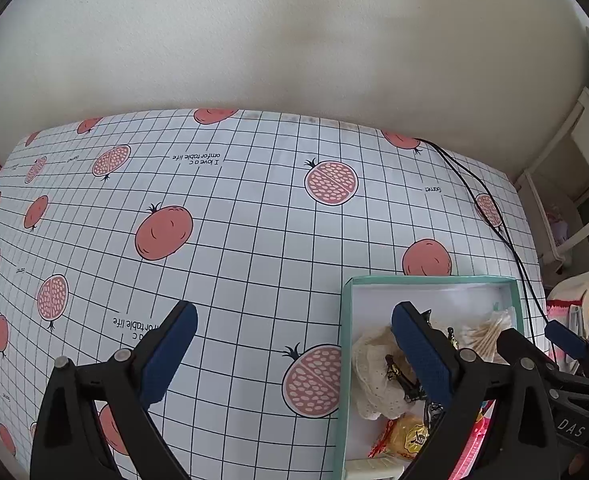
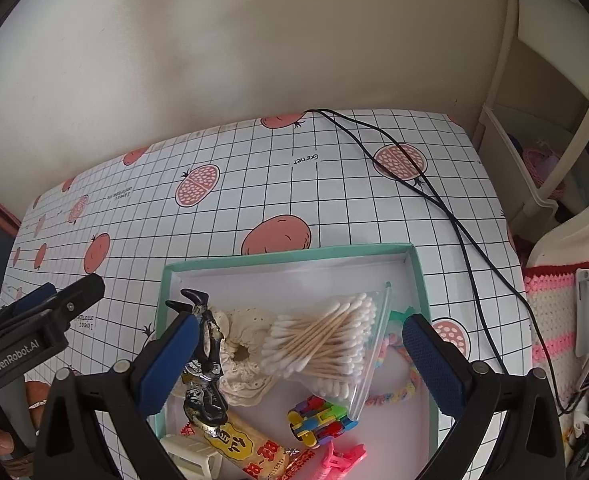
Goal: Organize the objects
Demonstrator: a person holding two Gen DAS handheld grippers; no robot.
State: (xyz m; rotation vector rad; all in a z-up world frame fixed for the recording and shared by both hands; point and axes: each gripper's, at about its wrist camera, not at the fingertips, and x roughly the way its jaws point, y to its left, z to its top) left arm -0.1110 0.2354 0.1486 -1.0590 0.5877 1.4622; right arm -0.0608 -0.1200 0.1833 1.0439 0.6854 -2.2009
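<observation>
Right gripper (image 2: 298,344) jaws spread wide, holding nothing, hanging over the mint-rimmed box (image 2: 418,276). Left gripper (image 1: 294,336) also wide apart and empty; its left finger is over bare tablecloth, its right finger over the box's left part.

Between the right gripper's fingers, nearest first:
- 1 pink hair claw (image 2: 340,460)
- 1 yellow-red snack packet (image 2: 250,450), printed characters too warped to read
- 1 multicolour link toy (image 2: 320,420)
- 1 clear bag of cotton swabs (image 2: 326,344)
- 1 cream lace scrunchie (image 2: 246,344)
- 1 dark metal figurine (image 2: 206,356) touching the left finger's inner side
- 1 pastel braided cord (image 2: 398,392) just inside the right finger
- cream plastic piece (image 2: 192,456) at the bottom edge, type unclear

Writing: "GenRobot.AI" on the left gripper body in the right view; "DAS" on the right gripper body in the left view. Tablecloth (image 1: 254,240) reads "Garnet" and "I love a comfortable life", upside down.

Beyond the box: 2 black cables (image 2: 454,224) run past its right side to the table's far edge.

Right view only: toy, hair claw, cord, the whole box. Left view only: the wide bare stretch of tablecloth left of the box.
</observation>
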